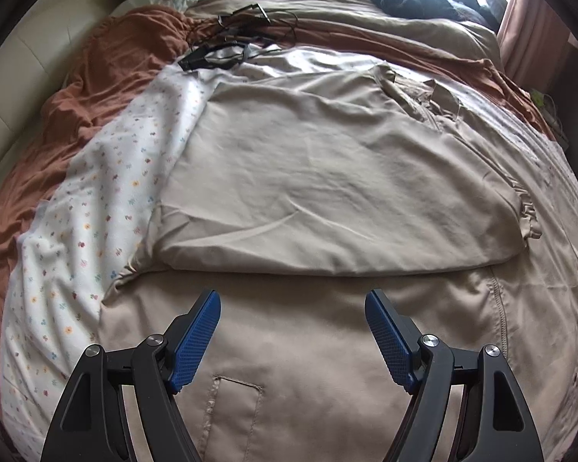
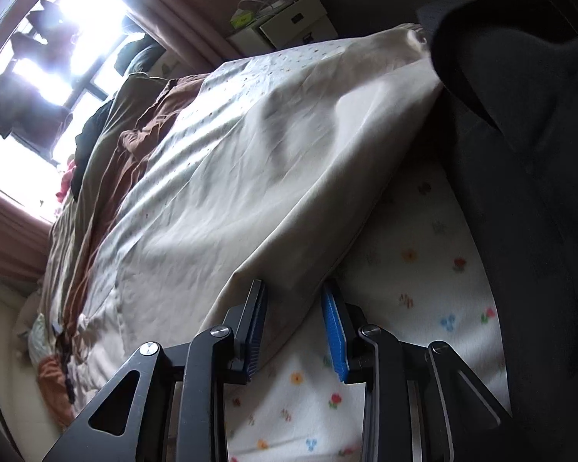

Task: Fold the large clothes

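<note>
Your beige garment [image 1: 327, 177] is spread on the bed, its folded-over top layer just ahead of your left gripper [image 1: 293, 331], which hangs released over the lower layer. Your right gripper [image 2: 294, 323] is clenched on the garment's corner, with the floral sheet [image 2: 416, 269] underneath and dark clothing [image 2: 528, 154] to its right.

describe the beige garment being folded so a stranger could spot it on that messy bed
Start at the bed, heaped with rust-brown bedding. Over its white flowered sheet lies the beige garment, folded over itself. Unlike its neighbours it is plain beige, with a stitched pocket at the near end.
</note>
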The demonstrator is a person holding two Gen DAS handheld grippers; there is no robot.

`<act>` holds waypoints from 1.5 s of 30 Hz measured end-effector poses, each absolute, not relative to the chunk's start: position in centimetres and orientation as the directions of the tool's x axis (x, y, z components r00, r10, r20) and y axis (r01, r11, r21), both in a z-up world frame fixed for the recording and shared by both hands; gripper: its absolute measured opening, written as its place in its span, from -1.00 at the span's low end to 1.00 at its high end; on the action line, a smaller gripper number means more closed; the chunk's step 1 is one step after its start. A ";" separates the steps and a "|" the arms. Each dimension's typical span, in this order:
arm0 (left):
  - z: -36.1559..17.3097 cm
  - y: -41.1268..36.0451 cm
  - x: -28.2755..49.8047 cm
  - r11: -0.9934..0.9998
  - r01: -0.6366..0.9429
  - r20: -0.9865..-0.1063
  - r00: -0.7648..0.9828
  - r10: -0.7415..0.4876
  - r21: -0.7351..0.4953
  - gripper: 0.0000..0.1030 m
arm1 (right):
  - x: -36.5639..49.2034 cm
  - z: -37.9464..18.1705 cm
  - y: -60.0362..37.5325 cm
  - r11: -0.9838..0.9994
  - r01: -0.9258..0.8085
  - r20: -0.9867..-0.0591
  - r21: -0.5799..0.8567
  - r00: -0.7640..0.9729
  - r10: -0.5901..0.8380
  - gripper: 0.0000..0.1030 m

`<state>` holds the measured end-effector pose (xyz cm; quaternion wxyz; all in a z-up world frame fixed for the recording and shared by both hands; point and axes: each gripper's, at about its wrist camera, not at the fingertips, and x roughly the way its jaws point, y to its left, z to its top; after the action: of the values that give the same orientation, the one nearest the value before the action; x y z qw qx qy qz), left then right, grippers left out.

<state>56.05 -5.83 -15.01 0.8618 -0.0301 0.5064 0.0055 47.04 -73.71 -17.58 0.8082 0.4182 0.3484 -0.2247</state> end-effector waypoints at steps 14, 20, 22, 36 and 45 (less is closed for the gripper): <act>-13.4 -5.3 54.8 0.997 -0.027 -0.856 0.514 -0.050 -0.074 0.53 | 47.7 -7.2 -70.7 0.706 0.539 -0.636 0.459 0.754 -0.162 -0.89; -12.2 -2.5 53.5 0.988 -0.074 -0.841 0.536 -0.073 -0.133 0.53 | 49.3 -1.3 -66.5 0.785 0.414 -0.570 0.461 0.816 -0.097 -0.89; -11.8 -1.6 53.0 0.986 -0.087 -0.836 0.544 -0.071 -0.140 0.53 | 50.0 0.4 -64.5 0.811 0.369 -0.550 0.455 0.832 -0.070 -0.89; -8.7 5.7 48.7 0.967 -0.171 -0.794 0.607 -0.047 -0.188 0.53 | 53.6 3.8 -48.5 0.903 0.079 -0.517 0.423 0.839 0.169 -0.89; -9.4 8.8 47.0 0.958 -0.202 -0.795 0.605 -0.041 -0.203 0.53 | 55.2 -3.1 -39.9 0.907 -0.002 -0.620 0.422 0.729 0.290 -0.89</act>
<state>46.96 8.76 -9.39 0.8852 -0.1373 0.4422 0.0457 55.23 -39.91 -3.06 0.9079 0.2006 0.3592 0.0805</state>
